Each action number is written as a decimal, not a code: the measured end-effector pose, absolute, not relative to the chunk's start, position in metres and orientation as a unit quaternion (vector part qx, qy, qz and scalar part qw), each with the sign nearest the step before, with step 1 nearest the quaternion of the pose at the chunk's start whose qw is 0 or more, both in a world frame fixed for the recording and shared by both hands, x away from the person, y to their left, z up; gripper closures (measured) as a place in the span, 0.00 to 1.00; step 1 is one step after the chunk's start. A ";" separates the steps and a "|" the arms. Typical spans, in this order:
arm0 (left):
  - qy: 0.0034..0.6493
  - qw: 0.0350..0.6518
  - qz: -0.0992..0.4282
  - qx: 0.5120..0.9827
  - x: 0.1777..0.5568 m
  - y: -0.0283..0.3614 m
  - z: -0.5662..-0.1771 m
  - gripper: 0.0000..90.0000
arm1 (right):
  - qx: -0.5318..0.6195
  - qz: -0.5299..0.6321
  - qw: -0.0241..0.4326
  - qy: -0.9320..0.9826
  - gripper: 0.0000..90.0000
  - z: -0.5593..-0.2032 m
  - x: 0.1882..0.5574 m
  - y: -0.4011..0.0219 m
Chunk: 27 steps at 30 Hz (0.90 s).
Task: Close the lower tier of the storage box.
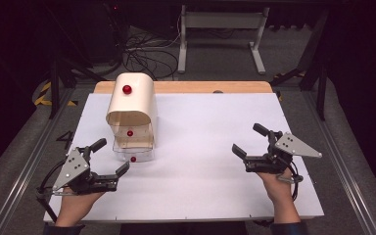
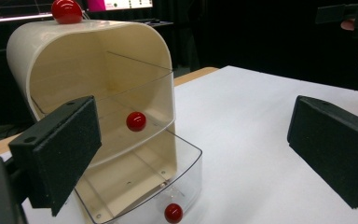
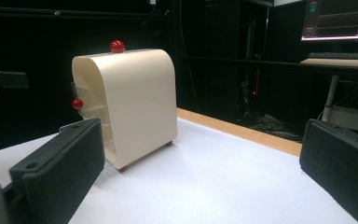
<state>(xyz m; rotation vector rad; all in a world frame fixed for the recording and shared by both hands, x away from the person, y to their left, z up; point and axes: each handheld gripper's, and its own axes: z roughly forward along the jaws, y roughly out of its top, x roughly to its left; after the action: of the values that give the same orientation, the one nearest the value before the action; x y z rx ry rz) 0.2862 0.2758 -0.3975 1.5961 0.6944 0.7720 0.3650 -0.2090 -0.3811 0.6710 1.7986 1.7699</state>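
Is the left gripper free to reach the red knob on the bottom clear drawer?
Probably yes. The left gripper is open and beside the cabinet, and the bottom drawer sticks out with its red knob facing it, nothing between.

Cream cabinet (image 1: 131,100), red knobs (image 1: 127,89), clear drawers (image 2: 140,186); white table (image 1: 200,147); black fingers (image 2: 56,149).

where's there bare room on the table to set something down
The widest bare patch of the white table top lies between the cream drawer cabinet and the right tongs, reaching to the wooden far edge. It is crowded by the left tongs, near the pulled-out bottom drawer.
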 end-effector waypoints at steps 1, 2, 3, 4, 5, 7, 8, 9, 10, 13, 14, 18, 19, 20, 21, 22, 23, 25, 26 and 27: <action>0.298 0.581 0.329 0.682 0.286 0.276 -0.398 0.04 | 0.248 0.654 0.262 0.665 0.00 -0.381 0.365 -0.209; 0.297 0.578 0.330 0.684 0.286 0.277 -0.397 0.04 | 0.249 0.654 0.262 0.665 0.01 -0.381 0.364 -0.209; 0.297 0.577 0.332 0.684 0.287 0.277 -0.397 0.04 | 0.248 0.654 0.262 0.665 0.01 -0.381 0.364 -0.209; 0.298 0.577 0.332 0.684 0.287 0.277 -0.397 0.04 | 0.249 0.654 0.263 0.664 0.00 -0.381 0.364 -0.209; 0.298 0.576 0.333 0.685 0.287 0.277 -0.397 0.04 | 0.249 0.655 0.263 0.663 0.01 -0.381 0.363 -0.210; 0.300 0.573 0.333 0.686 0.288 0.277 -0.398 0.05 | 0.250 0.655 0.265 0.662 0.01 -0.381 0.363 -0.211; 0.299 0.572 0.332 0.688 0.288 0.278 -0.398 0.06 | 0.249 0.655 0.266 0.662 0.01 -0.381 0.362 -0.212; 0.296 0.569 0.333 0.691 0.289 0.278 -0.398 0.07 | 0.250 0.655 0.266 0.661 0.01 -0.381 0.362 -0.212; 0.294 0.567 0.333 0.694 0.289 0.279 -0.398 0.09 | 0.252 0.656 0.266 0.660 0.01 -0.381 0.362 -0.213; 0.285 0.563 0.333 0.701 0.289 0.280 -0.399 0.16 | 0.252 0.656 0.269 0.658 0.01 -0.380 0.361 -0.215; 0.284 0.561 0.334 0.703 0.289 0.281 -0.399 0.19 | 0.252 0.657 0.269 0.658 0.01 -0.380 0.361 -0.215; 0.282 0.560 0.333 0.705 0.289 0.283 -0.400 0.25 | 0.253 0.658 0.270 0.656 0.01 -0.379 0.360 -0.216; 0.281 0.558 0.333 0.706 0.289 0.284 -0.400 0.27 | 0.254 0.658 0.270 0.656 0.01 -0.379 0.360 -0.216; 0.281 0.558 0.333 0.707 0.289 0.285 -0.400 0.29 | 0.254 0.657 0.270 0.656 0.01 -0.379 0.360 -0.216; 0.278 0.558 0.332 0.707 0.289 0.286 -0.401 0.30 | 0.254 0.657 0.271 0.656 0.01 -0.379 0.360 -0.216; 0.278 0.558 0.330 0.709 0.288 0.287 -0.401 0.33 | 0.255 0.658 0.269 0.655 0.01 -0.379 0.360 -0.216; 0.274 0.557 0.329 0.711 0.288 0.287 -0.402 0.36 | 0.257 0.659 0.269 0.654 0.01 -0.379 0.359 -0.217; 0.272 0.555 0.326 0.715 0.288 0.289 -0.403 0.41 | 0.257 0.660 0.270 0.652 0.01 -0.379 0.359 -0.218; 0.271 0.555 0.325 0.716 0.289 0.289 -0.404 0.43 | 0.256 0.659 0.272 0.652 0.01 -0.379 0.359 -0.218; 0.271 0.555 0.324 0.717 0.289 0.289 -0.405 0.44 | 0.256 0.660 0.272 0.652 0.01 -0.379 0.359 -0.219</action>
<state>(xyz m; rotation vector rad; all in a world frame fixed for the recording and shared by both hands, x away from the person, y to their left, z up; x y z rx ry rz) 0.2889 0.2894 -0.4046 1.6932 0.6411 0.7647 0.3591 -0.2186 -0.3790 0.6902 1.7560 1.7758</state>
